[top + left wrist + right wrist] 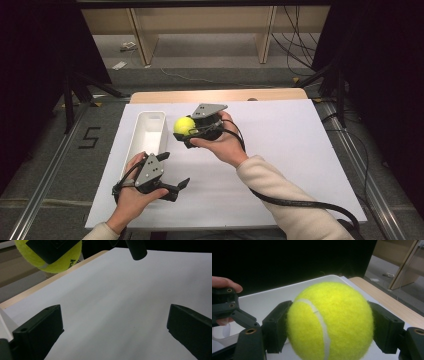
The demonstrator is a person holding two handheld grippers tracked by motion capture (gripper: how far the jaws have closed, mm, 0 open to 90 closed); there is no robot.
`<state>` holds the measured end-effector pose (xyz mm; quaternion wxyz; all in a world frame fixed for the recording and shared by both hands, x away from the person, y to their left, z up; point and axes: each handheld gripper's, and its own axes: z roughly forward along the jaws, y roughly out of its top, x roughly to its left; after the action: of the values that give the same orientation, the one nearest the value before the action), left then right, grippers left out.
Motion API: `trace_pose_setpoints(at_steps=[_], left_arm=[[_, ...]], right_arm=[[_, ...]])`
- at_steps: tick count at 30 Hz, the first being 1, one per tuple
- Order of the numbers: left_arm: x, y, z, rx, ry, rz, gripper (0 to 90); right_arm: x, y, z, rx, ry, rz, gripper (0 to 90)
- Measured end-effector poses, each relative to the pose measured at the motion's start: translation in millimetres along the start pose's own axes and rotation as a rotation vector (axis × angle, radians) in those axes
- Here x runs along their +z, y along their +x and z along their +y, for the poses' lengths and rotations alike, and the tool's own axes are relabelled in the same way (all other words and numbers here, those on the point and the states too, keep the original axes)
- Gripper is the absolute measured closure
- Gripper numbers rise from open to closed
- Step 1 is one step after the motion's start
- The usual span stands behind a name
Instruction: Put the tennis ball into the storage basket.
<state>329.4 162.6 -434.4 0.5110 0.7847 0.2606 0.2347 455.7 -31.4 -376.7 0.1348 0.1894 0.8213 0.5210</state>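
High view, right gripper (189, 131): it holds the tennis ball (183, 125) between its two jaws, lifted above the table (280, 150), just beside the long side of the white bin (150, 135).
High view, left gripper (175, 172): its jaws are spread wide with nothing between them, and it rests low near the close end of the bin.
High view, risk: the ball is beside the bin's rim and not yet over the inside, I think; if the jaws let go here, it may hit the rim, bounce and roll off across the table.

Left gripper view, own jaws: they stand far apart over bare white table.
Left gripper view, ball (50, 257): it is far beyond the fingertips, at the upper left, with one jaw of the other gripper across it.

Right gripper view, grip: the two pads pinch the ball (329, 320) at its left and right sides, near the widest part.
Right gripper view, risk: the felt is soft and round, so a weak or off-centre squeeze could let it slip forward out of the pads.
Right gripper view, direction and long axis: a ball has none; the white seam runs from top to bottom on the side facing the camera.
Right gripper view, bin (287, 292): its white wall lies behind and below the ball.
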Motion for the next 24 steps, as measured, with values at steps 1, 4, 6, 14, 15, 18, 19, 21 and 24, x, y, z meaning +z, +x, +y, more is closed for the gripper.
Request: trace_pose_setpoints(at_steps=[1,4,6,14,15,18,19,21,24], left_arm=[[0.0,0.0,0.0,0.0,0.0,0.0,0.0],[-0.1,0.1,0.2,0.002,-0.002,0.001,0.0],[0.0,0.2,0.2,0.003,-0.001,0.002,0.0],[-0.1,0.2,0.2,0.001,-0.002,0.001,0.0],[-0.1,0.1,0.2,0.002,-0.002,0.001,0.0],[0.0,0.1,0.2,0.002,-0.002,0.001,0.0],[0.0,0.2,0.2,0.003,-0.002,0.0,0.0],[0.0,0.1,0.2,0.003,-0.002,0.001,0.0],[-0.1,0.1,0.2,0.002,-0.002,0.001,0.0]], right_arm=[[0.5,0.4,0.0,0.002,-0.001,0.0,26.2],[1.3,0.7,0.3,0.0,0.004,0.004,26.1],[1.8,1.0,0.6,0.005,0.004,0.007,26.1],[3.2,0.6,2.9,0.005,0.001,0.003,26.1],[3.3,0.6,3.1,0.005,0.002,0.003,26.1],[3.3,0.3,4.2,0.004,0.005,0.003,26.2],[3.4,0.3,4.5,0.003,0.005,0.003,26.1],[4.0,0.4,5.1,0.001,0.004,0.004,26.1],[5.1,1.3,5.8,0.001,0.004,0.003,26.1]])
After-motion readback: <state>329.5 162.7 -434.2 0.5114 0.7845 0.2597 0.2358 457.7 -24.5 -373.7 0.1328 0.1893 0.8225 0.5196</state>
